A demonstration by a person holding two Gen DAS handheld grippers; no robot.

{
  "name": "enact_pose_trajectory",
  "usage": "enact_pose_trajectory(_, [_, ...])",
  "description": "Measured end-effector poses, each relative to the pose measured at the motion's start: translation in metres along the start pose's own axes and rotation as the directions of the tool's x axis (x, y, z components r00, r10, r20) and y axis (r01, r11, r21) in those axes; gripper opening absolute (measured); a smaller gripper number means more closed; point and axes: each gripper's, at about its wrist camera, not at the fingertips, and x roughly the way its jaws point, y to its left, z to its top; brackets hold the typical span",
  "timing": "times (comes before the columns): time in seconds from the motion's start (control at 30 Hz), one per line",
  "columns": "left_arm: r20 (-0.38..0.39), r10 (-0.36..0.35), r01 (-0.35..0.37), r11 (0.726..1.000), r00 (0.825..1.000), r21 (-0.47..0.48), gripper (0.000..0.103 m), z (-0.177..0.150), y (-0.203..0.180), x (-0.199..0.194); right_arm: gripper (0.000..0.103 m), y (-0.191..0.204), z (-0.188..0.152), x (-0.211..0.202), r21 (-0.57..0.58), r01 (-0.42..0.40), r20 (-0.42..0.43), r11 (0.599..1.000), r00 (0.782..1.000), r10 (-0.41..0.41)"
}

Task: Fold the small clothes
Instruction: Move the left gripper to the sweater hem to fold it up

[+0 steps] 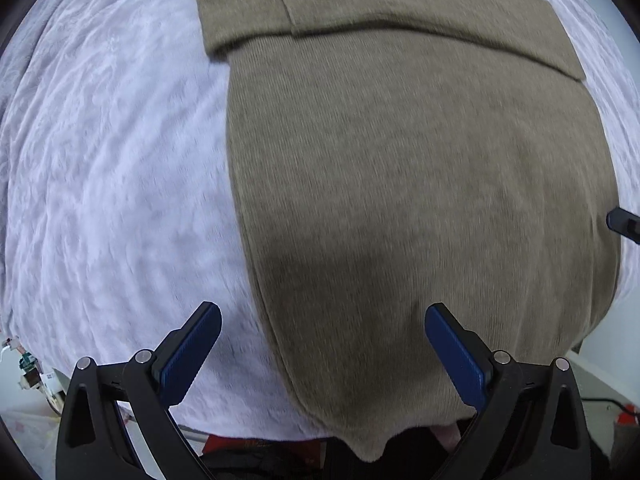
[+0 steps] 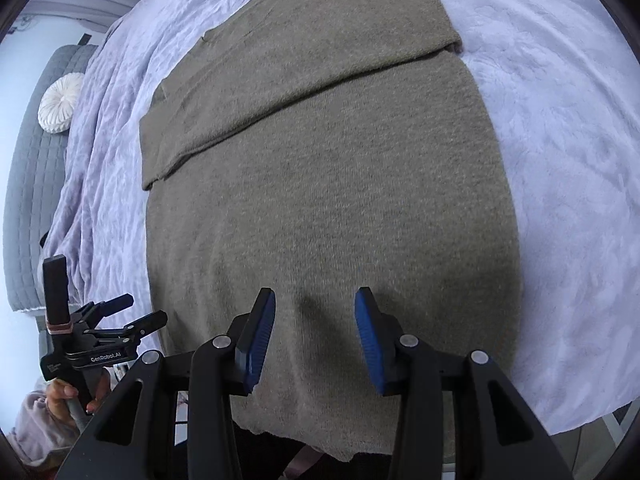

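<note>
An olive-brown knit garment (image 1: 400, 184) lies flat on a lilac-white blanket (image 1: 112, 184), with a sleeve folded across its far end (image 1: 360, 4). Its near hem hangs over the bed's front edge. My left gripper (image 1: 322, 320) is open and empty above the garment's near left edge. My right gripper (image 2: 315, 308) is open and empty above the garment (image 2: 328, 184) near its hem. The left gripper also shows at the lower left of the right wrist view (image 2: 132, 312), beside the garment. A tip of the right gripper shows at the right edge of the left wrist view (image 1: 624, 224).
The blanket (image 2: 560, 160) covers the bed on both sides of the garment. A grey padded headboard (image 2: 36, 168) with a round white cushion (image 2: 60, 102) stands at the far left. Clutter (image 1: 36, 380) lies below the bed's front edge at lower left.
</note>
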Motion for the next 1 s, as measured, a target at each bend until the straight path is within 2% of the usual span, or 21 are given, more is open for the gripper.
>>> enact_pose_trajectory(0.17, [-0.036, -0.068, 0.069, 0.997, 0.997, 0.039, 0.102, -0.042, -0.014, 0.005, 0.045, -0.012, -0.01, 0.001, 0.025, 0.01, -0.036, 1.0, 0.999, -0.009])
enact_pose_trajectory(0.27, [-0.061, -0.104, 0.108, 0.992, 0.993, 0.068, 0.102, -0.059, -0.01, 0.013, 0.045, -0.021, -0.017, 0.001, 0.019, 0.023, -0.065, 1.0, 0.998, -0.022])
enact_pose_trajectory(0.4, [-0.117, -0.208, 0.217, 0.974, 0.971, 0.071, 0.102, -0.085, -0.005, 0.024, 0.045, -0.04, -0.036, 0.001, 0.001, 0.025, -0.131, 1.0, 0.991, -0.025])
enact_pose_trajectory(0.53, [-0.191, -0.299, 0.317, 0.946, 0.935, 0.068, 0.102, -0.108, -0.01, 0.037, 0.045, -0.062, -0.059, 0.001, -0.007, -0.019, -0.209, 1.0, 0.978, 0.017])
enact_pose_trajectory(0.67, [-0.234, -0.335, 0.359, 0.931, 0.913, 0.068, 0.102, -0.123, -0.019, 0.049, 0.045, -0.077, -0.079, 0.007, 0.02, -0.063, -0.279, 0.998, 0.958, 0.066])
enact_pose_trajectory(0.73, [-0.243, -0.331, 0.357, 0.931, 0.912, 0.073, 0.102, -0.125, -0.022, 0.054, 0.045, -0.084, -0.088, 0.014, 0.02, -0.061, -0.32, 0.998, 0.945, 0.064])
enact_pose_trajectory(0.8, [-0.244, -0.325, 0.352, 0.933, 0.914, 0.077, 0.102, -0.122, -0.024, 0.055, 0.045, -0.09, -0.094, 0.022, 0.02, -0.022, -0.343, 1.0, 0.939, 0.028])
enact_pose_trajectory(0.87, [-0.239, -0.337, 0.36, 0.931, 0.911, 0.062, 0.102, -0.114, -0.028, 0.055, 0.045, -0.093, -0.097, 0.026, 0.023, -0.01, -0.32, 1.0, 0.947, 0.017])
enact_pose_trajectory(0.93, [-0.23, -0.349, 0.368, 0.929, 0.909, 0.042, 0.093, -0.113, -0.024, 0.052, 0.045, -0.097, -0.097, 0.029, 0.055, -0.031, -0.278, 0.998, 0.96, 0.045])
enact_pose_trajectory(0.97, [-0.226, -0.344, 0.362, 0.931, 0.911, 0.04, 0.074, -0.111, -0.017, 0.05, 0.045, -0.098, -0.096, 0.03, 0.089, -0.064, -0.265, 0.994, 0.961, 0.085])
enact_pose_trajectory(1.0, [-0.228, -0.334, 0.353, 0.935, 0.915, 0.045, 0.049, -0.112, -0.015, 0.049, 0.045, -0.1, -0.096, 0.031, 0.115, -0.094, -0.265, 0.989, 0.957, 0.122])
